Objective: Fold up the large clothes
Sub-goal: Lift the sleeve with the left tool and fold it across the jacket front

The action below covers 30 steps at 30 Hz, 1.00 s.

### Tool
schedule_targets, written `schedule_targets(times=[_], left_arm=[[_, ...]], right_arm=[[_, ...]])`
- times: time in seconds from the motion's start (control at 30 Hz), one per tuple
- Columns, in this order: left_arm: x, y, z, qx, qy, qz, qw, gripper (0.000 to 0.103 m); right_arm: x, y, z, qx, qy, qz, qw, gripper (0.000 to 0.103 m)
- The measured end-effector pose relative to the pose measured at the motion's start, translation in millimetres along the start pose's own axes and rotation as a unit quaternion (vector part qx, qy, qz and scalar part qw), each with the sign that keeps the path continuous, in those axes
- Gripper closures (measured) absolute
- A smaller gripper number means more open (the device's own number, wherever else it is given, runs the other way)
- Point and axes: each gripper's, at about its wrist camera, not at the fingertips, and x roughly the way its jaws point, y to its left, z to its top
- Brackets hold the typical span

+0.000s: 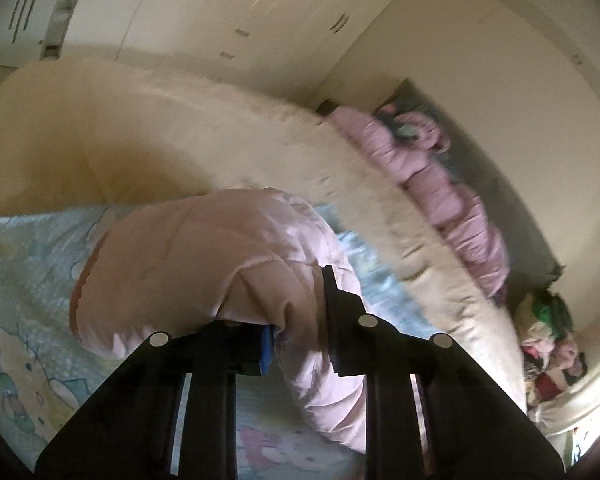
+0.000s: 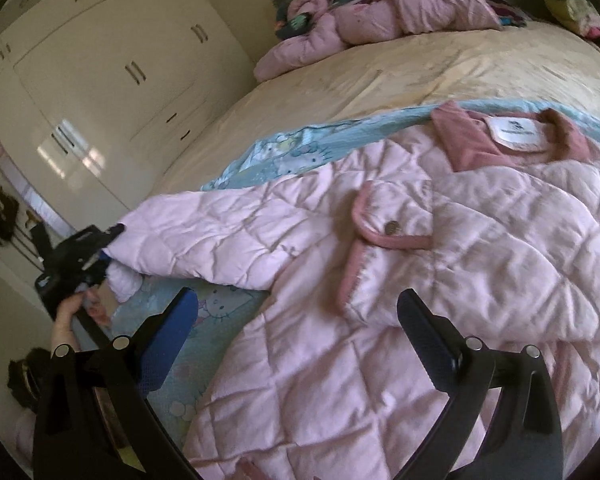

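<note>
A pale pink quilted jacket with a darker pink collar and pocket flap lies spread on the bed, over a light blue cartoon-print sheet. Its sleeve stretches out to the left. My left gripper is shut on the sleeve's cuff end and lifts it; it also shows in the right wrist view, held by a hand. My right gripper is open and empty, hovering just above the jacket's lower front.
A cream bedspread covers the bed. A second, crumpled mauve jacket lies by the pillows at the head. A pile of coloured clothes sits at the bed's corner. White wardrobe doors stand along the bed's side.
</note>
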Motion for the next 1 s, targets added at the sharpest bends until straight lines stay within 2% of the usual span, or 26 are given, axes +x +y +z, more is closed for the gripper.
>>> schedule_targets(times=[0.23, 0.47, 0.63, 0.87, 1.0], left_arm=[[-38, -43, -5, 0.036, -0.034, -0.045, 0.9978, 0.091], [-61, -104, -20, 0.098, -0.051, -0.1, 0.9889, 0.091], [-75, -142, -34, 0.135, -0.055, -0.151, 0.9778, 0.091], [-85, -184, -61, 0.204, -0.055, -0.185, 0.9598, 0.091], [-82, -205, -77, 0.231, -0.04, -0.216, 0.9476, 0.091]], right_arm=[[-37, -28, -10, 0.039, -0.028, -0.002, 0.999, 0.004], [-75, -57, -22, 0.074, -0.058, -0.015, 0.995, 0.004], [-97, -75, -26, 0.097, -0.081, -0.027, 0.992, 0.004], [-122, -103, -33, 0.128, -0.104, -0.043, 0.985, 0.004], [-133, -112, -37, 0.141, -0.113, -0.051, 0.982, 0.004]])
